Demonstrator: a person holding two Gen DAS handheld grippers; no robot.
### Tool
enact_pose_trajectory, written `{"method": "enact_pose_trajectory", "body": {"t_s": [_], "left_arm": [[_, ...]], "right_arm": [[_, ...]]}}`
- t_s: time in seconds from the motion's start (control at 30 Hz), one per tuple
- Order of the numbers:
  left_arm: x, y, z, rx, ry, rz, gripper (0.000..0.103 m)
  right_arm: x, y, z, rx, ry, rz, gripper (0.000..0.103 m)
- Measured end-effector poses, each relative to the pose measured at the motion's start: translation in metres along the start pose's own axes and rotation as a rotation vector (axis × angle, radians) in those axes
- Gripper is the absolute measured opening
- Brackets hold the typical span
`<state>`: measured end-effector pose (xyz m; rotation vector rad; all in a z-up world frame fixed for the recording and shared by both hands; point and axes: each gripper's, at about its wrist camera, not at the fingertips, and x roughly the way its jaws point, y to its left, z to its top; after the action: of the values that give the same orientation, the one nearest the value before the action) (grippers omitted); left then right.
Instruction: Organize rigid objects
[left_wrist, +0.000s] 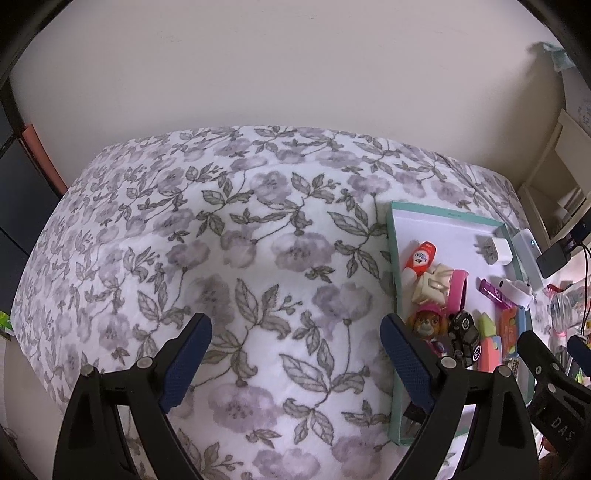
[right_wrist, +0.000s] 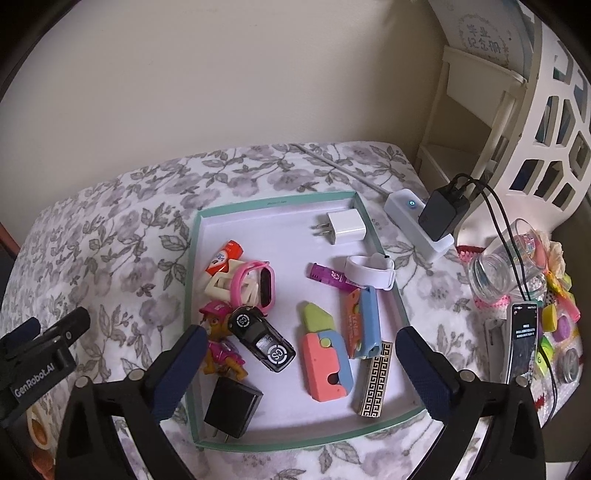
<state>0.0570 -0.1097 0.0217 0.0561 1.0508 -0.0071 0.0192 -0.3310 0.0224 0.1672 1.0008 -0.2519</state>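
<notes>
A shallow teal-rimmed tray (right_wrist: 273, 202) lies on the floral cloth. It holds a white charger (right_wrist: 347, 226), a pink watch (right_wrist: 258, 284), a puppy figure (right_wrist: 219, 347), a black toy car (right_wrist: 262, 338), a black charger (right_wrist: 231, 408), a pink and green toy knife (right_wrist: 325, 354), a purple tube (right_wrist: 327, 275) and a white watch (right_wrist: 371, 271). My right gripper (right_wrist: 301, 336) hovers open over the tray's near half, with nothing pressed between its pads. My left gripper (left_wrist: 295, 328) stands open and empty over bare cloth, left of the tray (left_wrist: 391, 258).
A white power strip (right_wrist: 417, 229) with a black plug and cables lies right of the tray. Beyond it are a clear glass (right_wrist: 498, 266), a phone (right_wrist: 521, 339) and small colourful bits. A white basket (right_wrist: 546, 140) stands at the far right. A wall backs the cloth-covered surface.
</notes>
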Motion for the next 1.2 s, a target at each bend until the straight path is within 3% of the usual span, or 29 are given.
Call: {"method": "enact_pose_trajectory", "body": {"t_s": [0.7, 1.2], "left_arm": [[-0.03, 0.018, -0.025, -0.002, -0.049, 0.012, 0.093], [-0.031, 0.034, -0.037, -0.023, -0.021, 0.051, 0.093]], "right_arm": [[-0.026, 0.023, -0.017, -0.074, -0.044, -0.015, 0.103], [-0.018, 0.031, -0.035, -0.097, 0.002, 0.0, 0.103]]}}
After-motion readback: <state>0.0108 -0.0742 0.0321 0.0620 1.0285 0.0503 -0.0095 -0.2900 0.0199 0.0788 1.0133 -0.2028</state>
